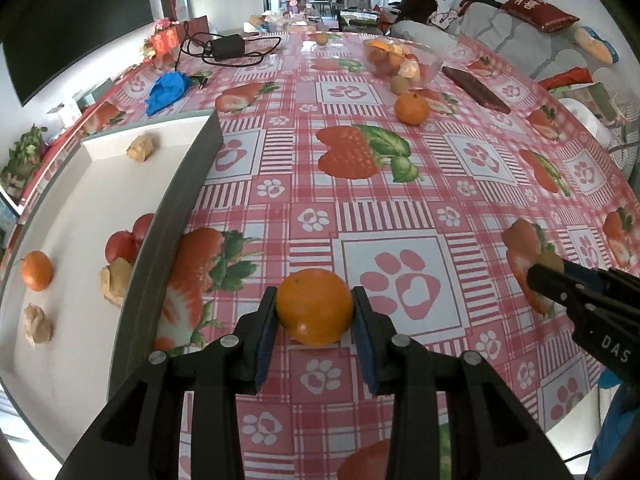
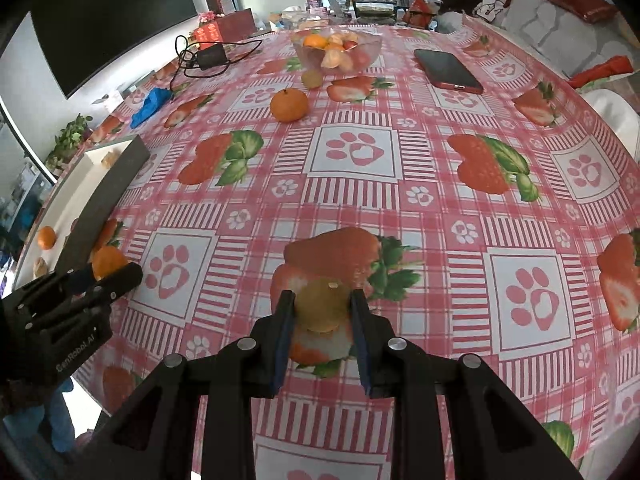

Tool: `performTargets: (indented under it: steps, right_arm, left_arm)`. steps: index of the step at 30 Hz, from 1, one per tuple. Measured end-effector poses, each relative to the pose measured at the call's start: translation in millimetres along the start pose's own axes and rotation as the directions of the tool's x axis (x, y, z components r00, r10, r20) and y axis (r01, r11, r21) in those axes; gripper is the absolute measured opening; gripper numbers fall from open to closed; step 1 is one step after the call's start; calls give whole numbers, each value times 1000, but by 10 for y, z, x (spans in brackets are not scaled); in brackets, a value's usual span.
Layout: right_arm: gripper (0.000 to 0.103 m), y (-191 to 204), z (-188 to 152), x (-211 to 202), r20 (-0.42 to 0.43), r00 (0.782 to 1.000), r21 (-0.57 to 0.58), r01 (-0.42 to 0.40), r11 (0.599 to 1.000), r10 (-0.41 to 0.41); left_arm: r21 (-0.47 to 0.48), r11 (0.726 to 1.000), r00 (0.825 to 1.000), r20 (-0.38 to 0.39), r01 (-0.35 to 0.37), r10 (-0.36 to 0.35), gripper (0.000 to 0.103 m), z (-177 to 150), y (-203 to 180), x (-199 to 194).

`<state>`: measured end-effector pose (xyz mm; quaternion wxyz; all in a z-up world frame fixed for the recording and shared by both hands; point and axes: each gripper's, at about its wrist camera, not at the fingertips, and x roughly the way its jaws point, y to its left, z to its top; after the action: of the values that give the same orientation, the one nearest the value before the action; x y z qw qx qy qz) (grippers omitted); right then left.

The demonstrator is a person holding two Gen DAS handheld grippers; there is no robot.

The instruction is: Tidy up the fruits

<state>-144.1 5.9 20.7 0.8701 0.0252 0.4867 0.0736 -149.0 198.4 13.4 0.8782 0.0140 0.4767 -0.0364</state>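
Note:
My left gripper [image 1: 315, 308] is shut on an orange [image 1: 315, 306] just above the tablecloth, right of the white tray [image 1: 80, 184]; it also shows in the right wrist view [image 2: 108, 262]. My right gripper [image 2: 323, 308] is shut on a yellow-green kiwi-like fruit [image 2: 320, 306], low over the cloth; that fruit shows in the left wrist view [image 1: 550, 261] too. The tray holds a tangerine [image 1: 37, 271], red fruits [image 1: 124, 242] and several tan lumps [image 1: 116, 280]. A loose tangerine [image 2: 289, 105] and a small green fruit [image 2: 311, 78] lie by the glass bowl [image 2: 372, 46] of fruit.
A red-cased phone [image 2: 446, 70] lies at the far right of the table. A black charger with cables [image 2: 210, 56] and a blue cloth [image 2: 150, 106] lie far left. A dark TV [image 2: 112, 20] hangs on the left wall. A sofa [image 1: 520, 36] stands to the right.

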Motion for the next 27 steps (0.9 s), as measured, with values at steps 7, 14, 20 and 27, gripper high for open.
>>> performTargets:
  steps: [7, 14, 20, 27]
  right_arm:
    - [29, 18, -24, 4, 2, 1000, -8, 5, 1000, -5]
    - [29, 26, -30, 3, 3, 1000, -8, 7, 1000, -7]
    - [29, 28, -31, 4, 2, 1000, -7, 7, 1000, -7]
    - [29, 25, -32, 2, 1, 1000, -5, 6, 1000, -6]
  left_arm:
    - [-1, 1000, 1000, -3, -1, 1, 38, -17, 1, -13]
    - [0, 1000, 1000, -3, -2, 2, 38, -19, 0, -15]
    - [0, 1000, 1000, -3, -2, 2, 38, -21, -3, -17]
    - [0, 1000, 1000, -4, 0, 0, 38, -18, -5, -14]
